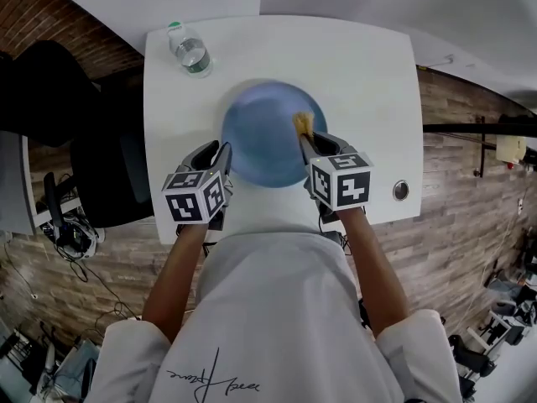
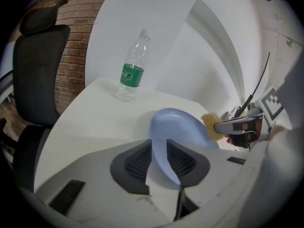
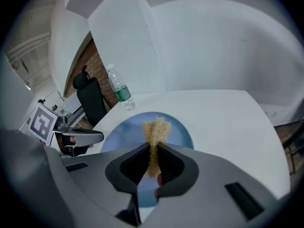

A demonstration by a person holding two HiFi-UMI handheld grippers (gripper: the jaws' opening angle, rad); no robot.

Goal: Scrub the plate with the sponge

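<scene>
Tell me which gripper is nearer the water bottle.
Left. The left gripper sits at the left rim of the plate, on the side of the water bottle; the right gripper, holding the sponge, is at the plate's right rim, farther away.

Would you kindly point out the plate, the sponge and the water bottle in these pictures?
plate (image 1: 260, 137), head view, on the bare blue middle of the dish.
sponge (image 3: 156, 129), right gripper view, on its frayed upper end.
water bottle (image 2: 131, 75), left gripper view, on the green label.
</scene>
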